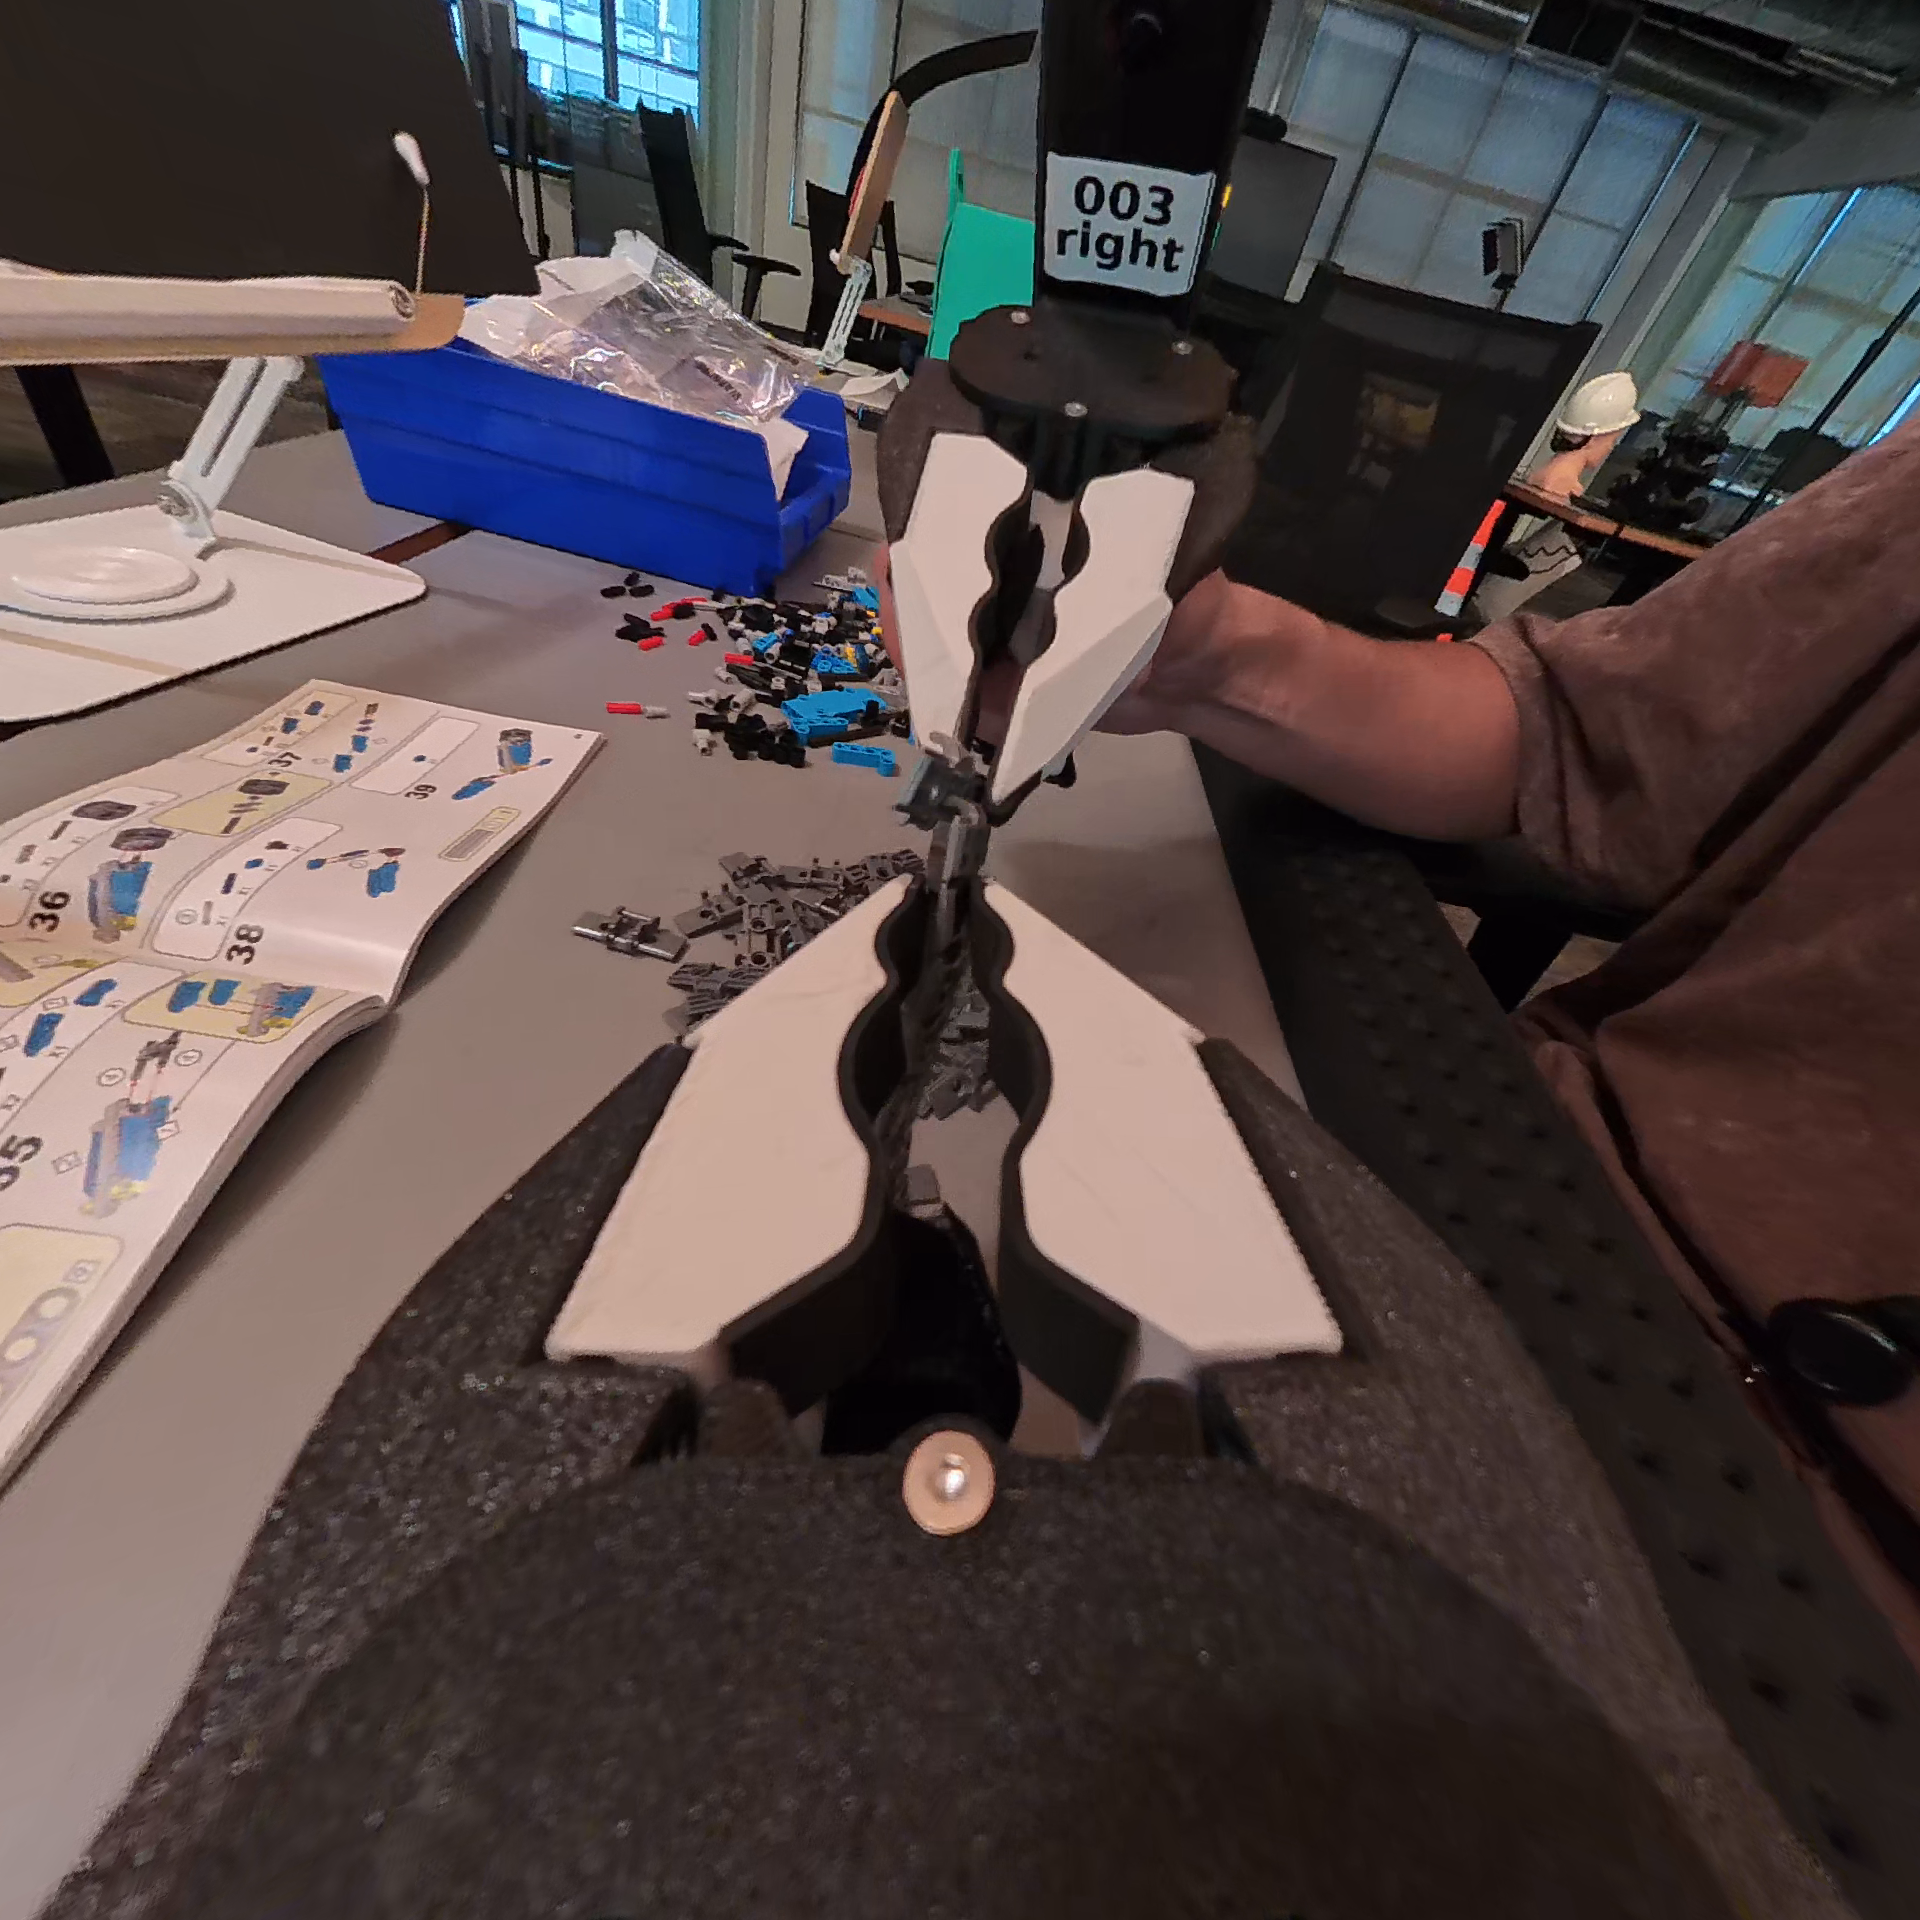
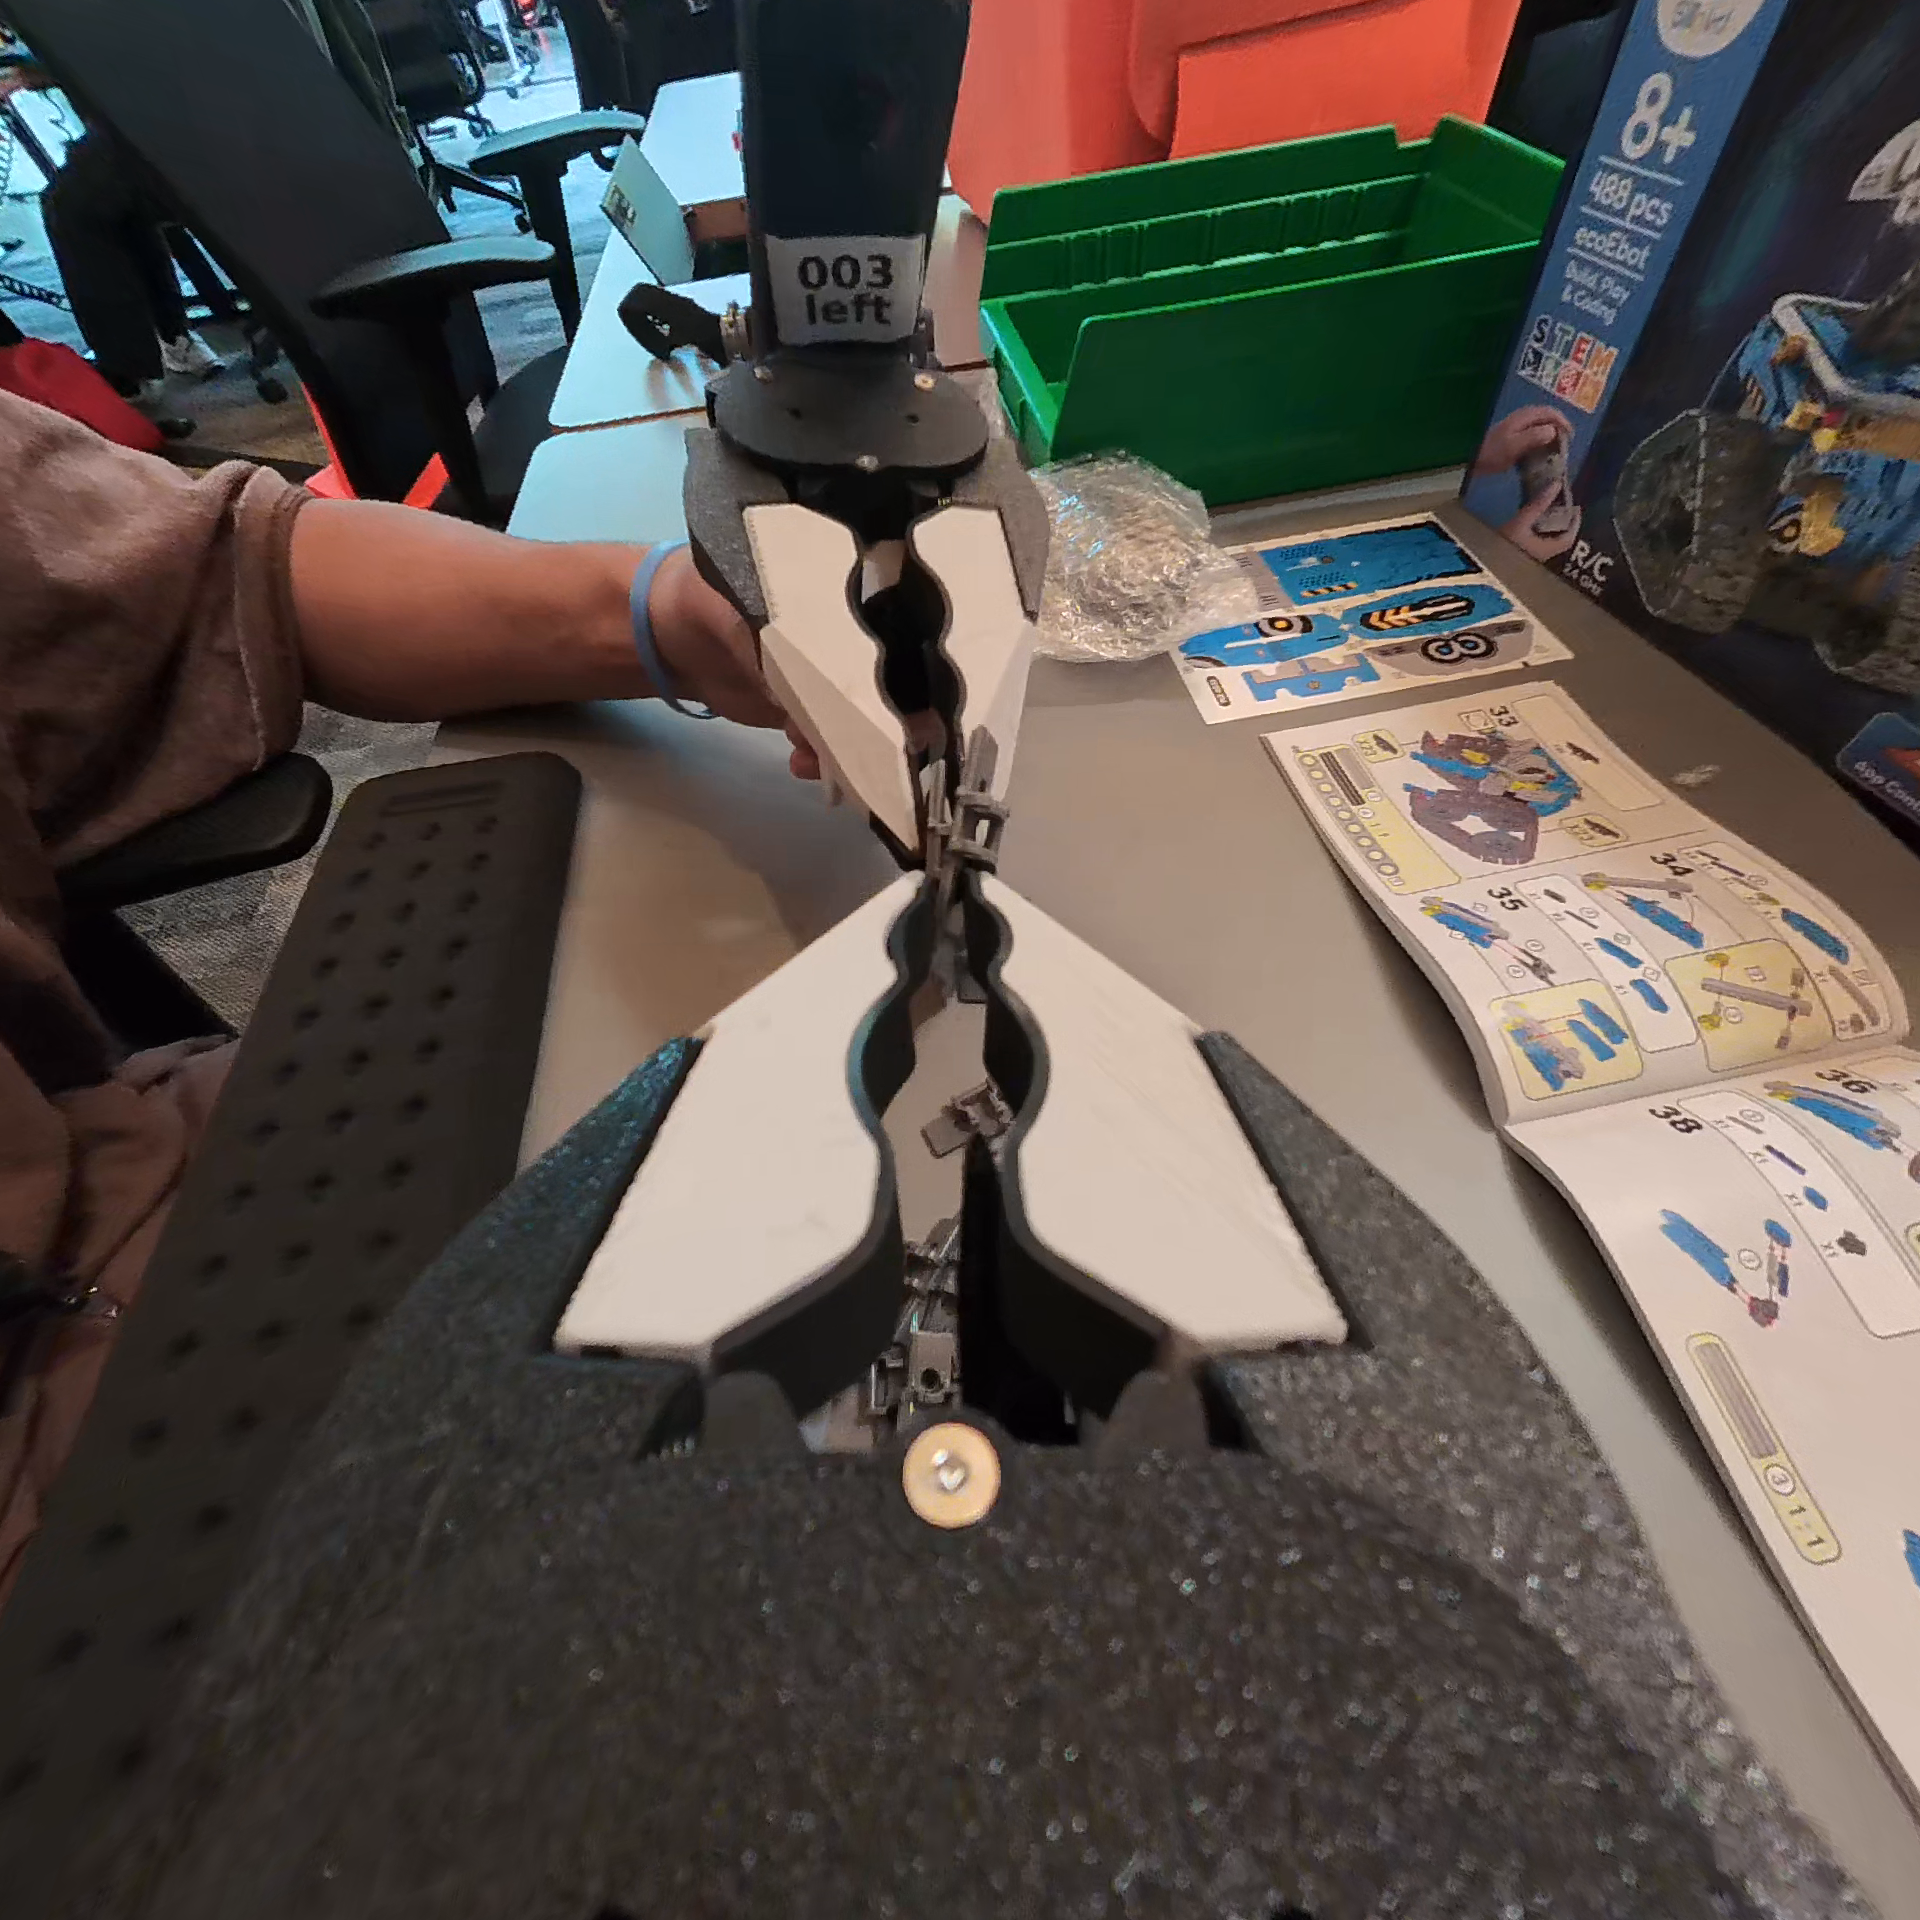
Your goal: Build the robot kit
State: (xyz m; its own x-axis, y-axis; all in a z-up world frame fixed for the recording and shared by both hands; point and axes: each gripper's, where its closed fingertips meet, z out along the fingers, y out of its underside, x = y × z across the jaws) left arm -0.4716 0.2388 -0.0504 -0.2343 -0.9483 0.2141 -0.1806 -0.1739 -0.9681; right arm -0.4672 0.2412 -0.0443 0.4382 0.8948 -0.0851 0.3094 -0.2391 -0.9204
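Left gripper: the left gripper point(image 1: 943, 883) was clenched on a strip of dark grey track links point(image 1: 951, 847) that ran back between its white fingers point(image 1: 769, 1132) and stood out past the tips.

Right gripper: the right gripper point(image 2: 951, 883) was likewise closed, pinching a small grey link piece point(image 2: 977, 816) at its tips; in the left wrist view it came in from above, tips down point(image 1: 971, 769).

Where the pieces met: the two grippers stood tip to tip above the grey table point(image 1: 520, 1091), the link piece touching the free end of the strip, both lifted off the surface.

Doing the step well, as a judgement: the left gripper looked best used as a steady anchor, gripping close to the strip's end so it could not flex, while the right pressed its piece straight along the strip's line; a skewed push would likely twist the joint or pop the piece out of the tips.

Loose parts: a heap of grey links point(image 1: 790, 904) lay on the table just under the joined tips, and a mixed pile of black, blue and red pieces point(image 1: 790, 675) lay beyond it.

Paper: an open instruction booklet point(image 1: 208, 935) lay to the left of the heap.

Bins: a blue bin point(image 1: 582, 468) holding crumpled clear bags stood at the far side of the table, and a green bin point(image 2: 1247, 322) showed in the right wrist view.

Hands: a person's hand point(image 1: 1195, 665) held the right gripper from behind.
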